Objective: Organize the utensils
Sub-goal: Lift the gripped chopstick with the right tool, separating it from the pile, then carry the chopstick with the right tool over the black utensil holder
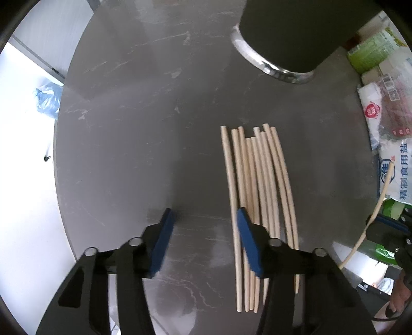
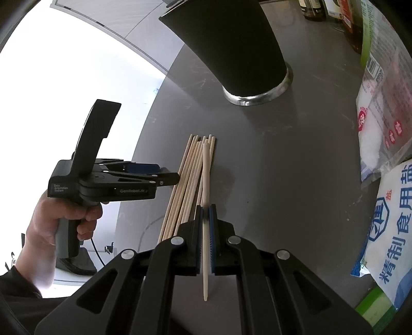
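Observation:
Several pale wooden chopsticks (image 1: 257, 195) lie side by side on the grey table (image 1: 128, 128). My left gripper (image 1: 204, 212) hangs over them, pointing down, jaws apart. Its right pad covers the bundle's left side, and the leftmost stick shows just inside that pad with no pad pressing on it. My right gripper (image 2: 205, 208) is shut on a single chopstick (image 2: 205, 175), held lengthwise above the bundle (image 2: 188, 180). That gripper (image 1: 386, 232) and its stick (image 1: 381, 201) also show at the right edge of the left wrist view. A black holder with a metal base (image 1: 283, 33) (image 2: 231, 46) stands beyond the bundle.
Salt bags and food packets (image 2: 386, 206) (image 1: 381, 123) crowd the table's right side, with bottles (image 2: 334, 10) at the back right. The table edge curves along the left (image 1: 58, 154), with white floor below. A person's hand (image 2: 69, 219) holds the left gripper (image 2: 172, 176).

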Tool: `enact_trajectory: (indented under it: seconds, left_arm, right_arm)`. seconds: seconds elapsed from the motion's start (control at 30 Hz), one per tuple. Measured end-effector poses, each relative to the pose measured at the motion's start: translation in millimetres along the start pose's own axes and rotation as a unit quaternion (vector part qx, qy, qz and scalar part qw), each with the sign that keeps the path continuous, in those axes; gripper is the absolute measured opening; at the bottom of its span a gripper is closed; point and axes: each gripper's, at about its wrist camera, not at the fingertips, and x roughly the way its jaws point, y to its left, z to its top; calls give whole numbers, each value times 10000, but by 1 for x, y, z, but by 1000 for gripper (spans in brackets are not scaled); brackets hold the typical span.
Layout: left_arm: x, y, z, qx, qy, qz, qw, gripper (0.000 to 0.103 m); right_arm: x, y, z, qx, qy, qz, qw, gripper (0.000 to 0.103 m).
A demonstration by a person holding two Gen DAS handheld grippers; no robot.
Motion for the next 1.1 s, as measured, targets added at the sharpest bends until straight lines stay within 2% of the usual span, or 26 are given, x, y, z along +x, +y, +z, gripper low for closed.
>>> enact_trajectory:
  seconds: [0.33,0.5,0.57,0.6,0.73,0.87,0.9,1.1]
  left_arm:
    - [0,8,-1,14,-23,-117,9999,32]
    - [1,8,-7,151,-112,13,9998,31]
    - [3,-1,-11,392,-144,343,9985,25]
    - [2,-7,-12,487,-169,375,9980,19]
    - [1,-7,-14,520,-123,315,9981,18]
    - [1,-1,-12,616,-132,340,9974,8]
    - [2,-1,-12,614,-127,316,9975,4]
    - [-1,18,-11,454,-84,-156,9988,4]
  right_arm:
    - [-7,0,-2,54,-79,20,10000,6]
    - [-6,1,-4,63,-89,24,9999,6]
    - [-6,1,-4,61,-93,17,9999,6]
    - [-6,1,-4,72,-104,10,9999,6]
    - [-6,0,-2,124,-129,-3,9998,6]
    - [-4,4,-3,93,-100,-17,9999,6]
    - [-4,4,-4,92,-87,-17,9999,6]
    - [-4,3,-7,145,-65,-110,9998,6]
